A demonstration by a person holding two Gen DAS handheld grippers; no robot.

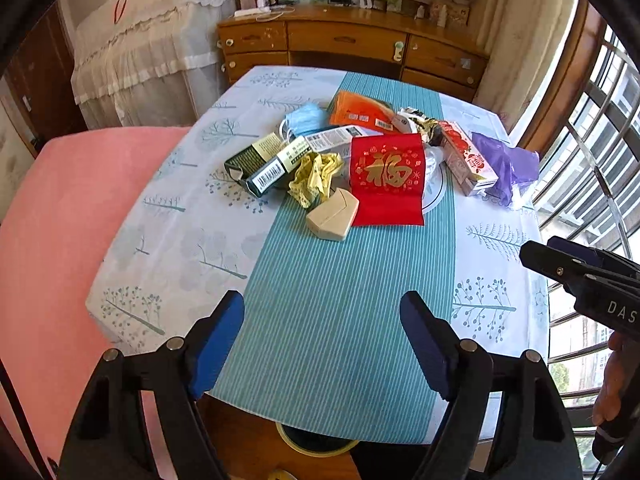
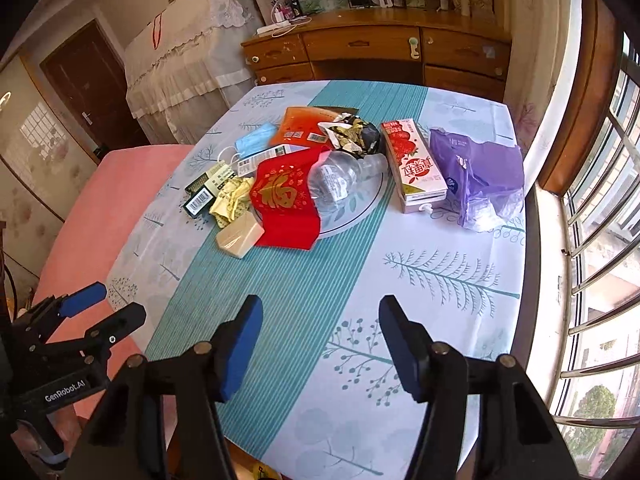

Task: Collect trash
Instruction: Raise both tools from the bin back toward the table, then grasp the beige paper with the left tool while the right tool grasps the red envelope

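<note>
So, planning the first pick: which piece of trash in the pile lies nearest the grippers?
The beige box. It sits at the pile's front edge on the teal striped runner, ahead of the red envelope and crumpled yellow wrapper.

Plate [image 2: 352, 220]: mostly buried under red packet [image 2: 286, 204] and clear bottle [image 2: 340, 180]; only the rim shows. Print on green box [image 1: 256, 164] too small to read. Round yellow-rimmed thing [image 1: 316, 442] under the counter [image 1: 320, 320] edge, half hidden, unidentifiable. Hand [image 1: 612, 384] cut by right edge.
</note>
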